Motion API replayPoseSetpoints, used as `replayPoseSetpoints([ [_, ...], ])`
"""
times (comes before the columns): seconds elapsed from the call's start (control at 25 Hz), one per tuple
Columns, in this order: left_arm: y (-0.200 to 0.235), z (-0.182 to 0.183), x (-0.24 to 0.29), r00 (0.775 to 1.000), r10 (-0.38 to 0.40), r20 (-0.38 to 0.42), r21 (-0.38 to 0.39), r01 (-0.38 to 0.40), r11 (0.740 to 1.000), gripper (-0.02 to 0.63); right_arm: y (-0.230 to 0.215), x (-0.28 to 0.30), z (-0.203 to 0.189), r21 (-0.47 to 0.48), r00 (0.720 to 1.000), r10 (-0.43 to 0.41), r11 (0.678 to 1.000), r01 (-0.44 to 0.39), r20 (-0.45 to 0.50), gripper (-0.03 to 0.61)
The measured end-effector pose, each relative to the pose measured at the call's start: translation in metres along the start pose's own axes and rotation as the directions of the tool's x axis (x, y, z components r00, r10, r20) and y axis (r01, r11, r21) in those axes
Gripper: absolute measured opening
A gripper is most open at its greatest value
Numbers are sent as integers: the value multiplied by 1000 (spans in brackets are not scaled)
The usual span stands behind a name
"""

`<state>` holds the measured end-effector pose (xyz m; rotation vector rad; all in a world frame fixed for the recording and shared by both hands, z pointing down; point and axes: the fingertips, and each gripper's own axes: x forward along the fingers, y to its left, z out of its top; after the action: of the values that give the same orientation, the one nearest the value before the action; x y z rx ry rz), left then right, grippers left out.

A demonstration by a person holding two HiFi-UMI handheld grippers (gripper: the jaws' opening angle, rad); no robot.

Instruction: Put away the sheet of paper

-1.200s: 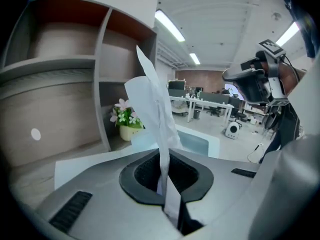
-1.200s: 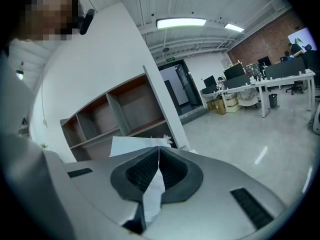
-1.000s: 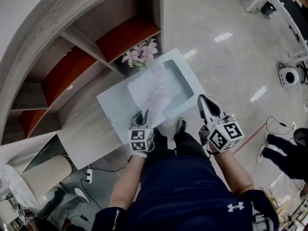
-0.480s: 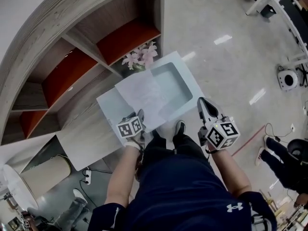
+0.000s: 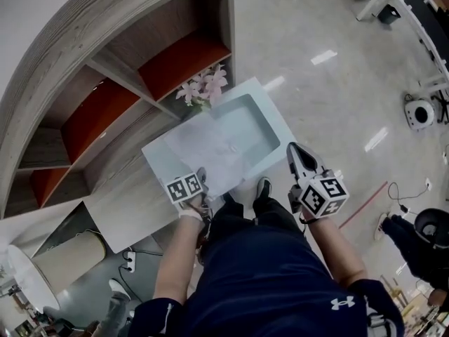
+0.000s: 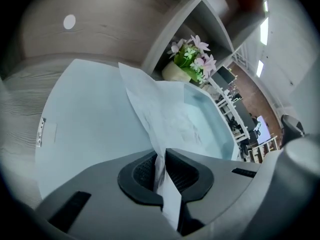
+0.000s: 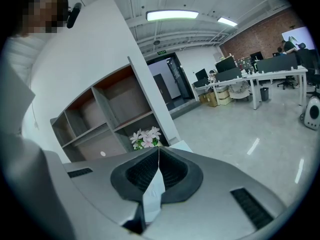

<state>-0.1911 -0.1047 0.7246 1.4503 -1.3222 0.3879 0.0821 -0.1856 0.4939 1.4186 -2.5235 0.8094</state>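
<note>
Left tool (image 6: pixel 161 158) is clamped on the near edge of the sheet of paper (image 5: pixel 210 146), which runs straight ahead over the pale tray (image 5: pixel 158 157) on the desk (image 5: pixel 119 202); right tool (image 5: pixel 295 150) is closed, empty, beside the tray's right corner.

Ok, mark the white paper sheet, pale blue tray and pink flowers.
White paper sheet (image 6: pixel 167 119): left gripper view, middle.
Pale blue tray (image 6: pixel 85 114): left gripper view, bare surface.
Pink flowers (image 6: pixel 200 46): left gripper view, petals.

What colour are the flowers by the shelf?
Pale pink flowers; the left gripper view shows them best.
</note>
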Motion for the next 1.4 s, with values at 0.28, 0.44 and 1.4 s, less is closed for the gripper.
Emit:
replayPoseSetpoints([
  [0.28, 5, -1, -6, 999, 40, -21, 30, -40, 999, 29, -3, -1, -7, 11, 1000, -4, 1000, 4, -21, 14],
  [0.44, 7, 1, -8, 999, 42, -10, 47, -41, 998, 29, -4, 0, -11, 18, 1000, -2, 1000, 3, -29, 14],
  [1.4, -91, 20, 76, 991, -129, -40, 35, 131, 991, 29, -43, -26, -26, 80, 994, -96, 992, 99, -45, 14],
])
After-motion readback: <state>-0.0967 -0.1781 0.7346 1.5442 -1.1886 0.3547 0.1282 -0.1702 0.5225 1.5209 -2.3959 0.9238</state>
